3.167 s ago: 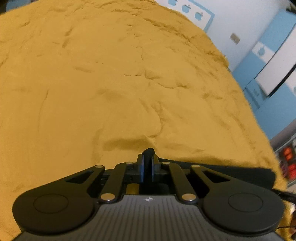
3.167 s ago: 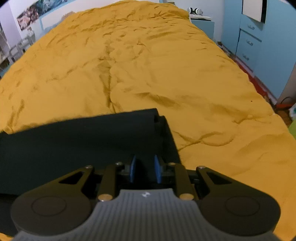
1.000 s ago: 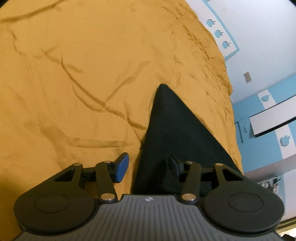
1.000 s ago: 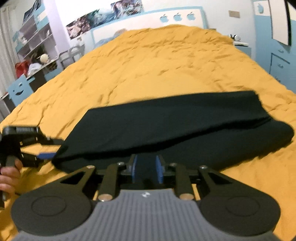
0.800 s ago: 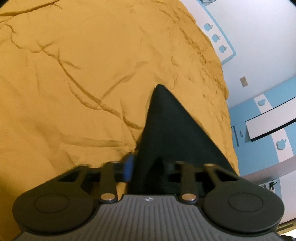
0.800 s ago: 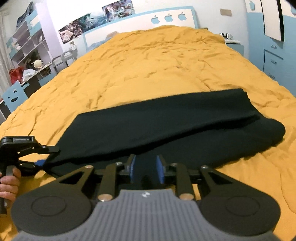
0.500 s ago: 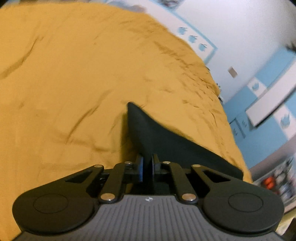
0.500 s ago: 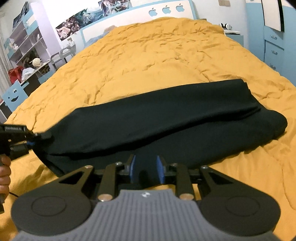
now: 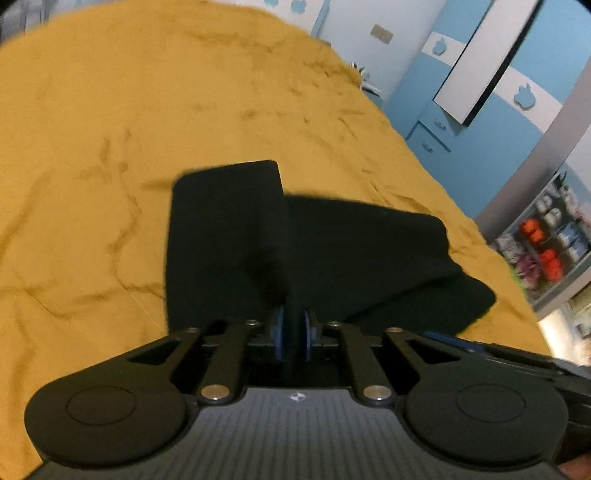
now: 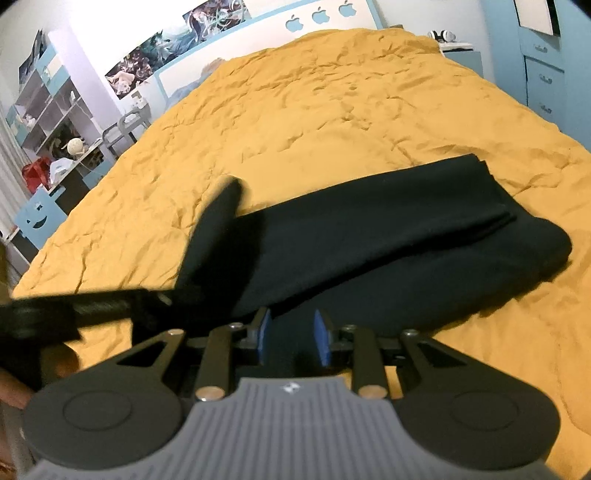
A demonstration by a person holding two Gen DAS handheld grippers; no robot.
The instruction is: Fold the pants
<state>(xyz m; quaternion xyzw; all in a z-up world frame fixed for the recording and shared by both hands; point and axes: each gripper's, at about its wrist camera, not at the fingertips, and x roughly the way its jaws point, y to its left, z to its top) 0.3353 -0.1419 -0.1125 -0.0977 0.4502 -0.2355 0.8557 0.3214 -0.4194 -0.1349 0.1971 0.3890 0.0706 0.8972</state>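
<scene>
Black pants (image 9: 369, 258) lie across the orange bed cover (image 9: 110, 147), folded lengthwise. My left gripper (image 9: 291, 325) has the leg end pinched between its blue pads and holds that flap lifted above the rest; its jaws are opening slightly. In the right wrist view the pants (image 10: 406, 229) run from centre to right, and the lifted leg end (image 10: 221, 206) stands up, blurred, from the left gripper (image 10: 162, 295). My right gripper (image 10: 291, 336) sits at the near edge of the pants with dark cloth filling the gap between its pads; its jaws are opening.
The bed cover (image 10: 332, 110) stretches far back to a headboard (image 10: 317, 16). A blue wardrobe (image 9: 517, 92) and a shelf of toys (image 9: 546, 240) stand to the right of the bed. A desk with shelves (image 10: 55, 129) is on the left, a dresser (image 10: 546, 74) on the right.
My left gripper closed on the leg end, lifted it and carried it in over the pants towards the right gripper. The right gripper's pads have spread a little.
</scene>
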